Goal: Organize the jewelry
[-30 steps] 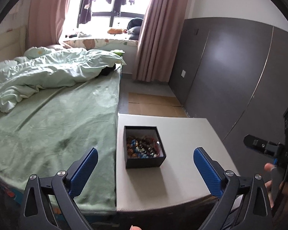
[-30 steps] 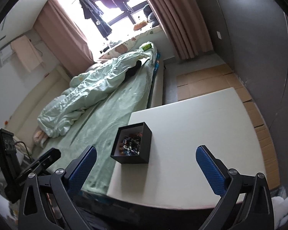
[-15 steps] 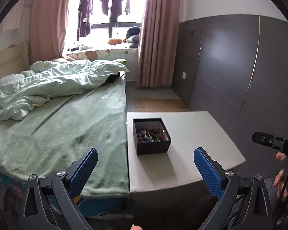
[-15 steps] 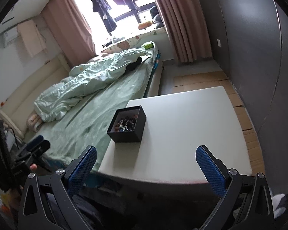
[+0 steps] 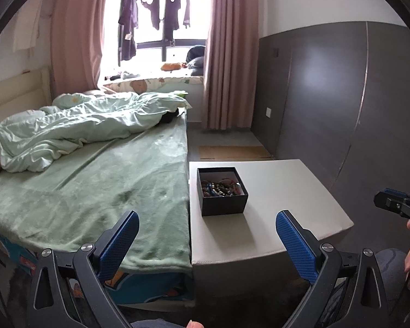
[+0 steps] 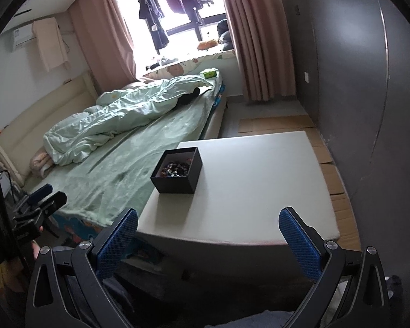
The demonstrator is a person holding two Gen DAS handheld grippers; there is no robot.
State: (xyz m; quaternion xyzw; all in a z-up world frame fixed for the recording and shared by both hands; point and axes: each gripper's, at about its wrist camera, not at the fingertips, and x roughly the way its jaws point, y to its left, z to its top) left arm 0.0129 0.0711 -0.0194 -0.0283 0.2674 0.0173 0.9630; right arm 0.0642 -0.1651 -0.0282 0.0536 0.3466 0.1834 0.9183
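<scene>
A black open box [image 5: 222, 191] holding a heap of beaded jewelry [image 5: 221, 187] stands on a white low table [image 5: 273, 218], near its left edge beside the bed. It also shows in the right wrist view [image 6: 177, 170]. My left gripper [image 5: 206, 235] is open and empty, held back from the table's near edge. My right gripper [image 6: 209, 233] is open and empty, also short of the table [image 6: 246, 191]. Each gripper shows at the edge of the other's view.
A bed [image 5: 95, 186] with a green sheet and crumpled duvet [image 5: 82, 125] touches the table's left side. A dark grey wall panel [image 5: 328, 95] runs along the right. Cardboard sheets [image 6: 273, 121] lie on the floor beyond the table. Pink curtains [image 5: 229, 54] frame the window.
Both grippers have pulled back and up from the table, so the box and table look smaller and farther. Both stay open and empty.
</scene>
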